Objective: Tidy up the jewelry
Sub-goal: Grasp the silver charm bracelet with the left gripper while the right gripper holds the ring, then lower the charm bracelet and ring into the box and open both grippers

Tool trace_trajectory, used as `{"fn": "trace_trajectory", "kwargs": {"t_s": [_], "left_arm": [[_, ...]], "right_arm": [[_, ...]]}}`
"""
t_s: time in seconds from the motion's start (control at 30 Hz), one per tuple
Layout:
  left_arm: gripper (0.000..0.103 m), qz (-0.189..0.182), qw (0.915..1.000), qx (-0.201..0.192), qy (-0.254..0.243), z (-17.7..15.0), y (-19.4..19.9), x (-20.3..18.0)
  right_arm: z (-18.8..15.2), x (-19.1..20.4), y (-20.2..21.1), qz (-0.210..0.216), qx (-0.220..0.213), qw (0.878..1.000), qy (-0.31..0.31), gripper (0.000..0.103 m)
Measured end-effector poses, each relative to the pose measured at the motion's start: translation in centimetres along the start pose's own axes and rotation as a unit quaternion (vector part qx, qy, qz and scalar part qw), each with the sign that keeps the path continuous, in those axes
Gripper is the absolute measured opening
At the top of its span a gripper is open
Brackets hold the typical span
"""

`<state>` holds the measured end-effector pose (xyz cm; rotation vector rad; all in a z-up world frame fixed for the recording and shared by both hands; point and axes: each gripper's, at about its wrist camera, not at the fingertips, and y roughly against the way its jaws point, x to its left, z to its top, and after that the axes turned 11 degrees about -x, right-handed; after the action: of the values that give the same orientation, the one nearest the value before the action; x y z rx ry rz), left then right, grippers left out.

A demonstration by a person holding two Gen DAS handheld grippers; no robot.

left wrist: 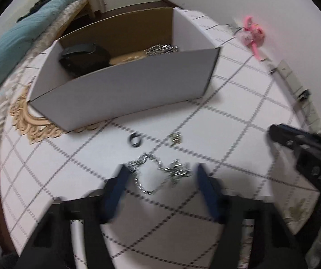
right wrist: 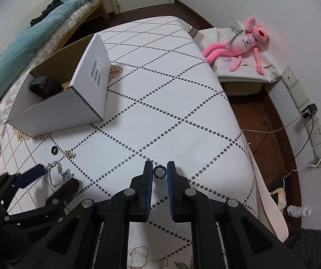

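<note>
Jaws: left spread around a chain, right pinching a dark ring.

The left gripper (left wrist: 160,174) straddles the silver chain (left wrist: 158,172) on the bed (right wrist: 183,89); limp and slippery, it is best gathered at its clustered charm. The right gripper (right wrist: 159,172) holds a small ring (right wrist: 159,171), judged light and rigid. The box (left wrist: 124,89) sits at 12 o'clock, with another ring (left wrist: 135,140) and a clasp (left wrist: 175,139) between.
</note>
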<state>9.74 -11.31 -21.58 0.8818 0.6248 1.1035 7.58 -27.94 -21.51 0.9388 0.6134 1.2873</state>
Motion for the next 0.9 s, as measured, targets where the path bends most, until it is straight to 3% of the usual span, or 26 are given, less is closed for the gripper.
{"fn": "trace_trajectory", "kwargs": {"t_s": [0.1,0.47,0.9], "left_arm": [[0.009,-0.007,1.0000,0.002,-0.003,0.6,-0.2,-0.1],[0.004,-0.045,0.9979,-0.010,0.046,1.6,2.1,1.9],[0.004,-0.103,0.9819,-0.101,0.123,8.0,11.8,8.5]], "right_arm": [[0.0,0.1,0.1,0.004,0.000,1.000,-0.003,0.013],[1.4,1.4,3.1,0.046,-0.022,0.999,-0.004,0.013],[8.0,4.8,8.6,0.139,-0.067,0.988,0.003,0.013]]}}
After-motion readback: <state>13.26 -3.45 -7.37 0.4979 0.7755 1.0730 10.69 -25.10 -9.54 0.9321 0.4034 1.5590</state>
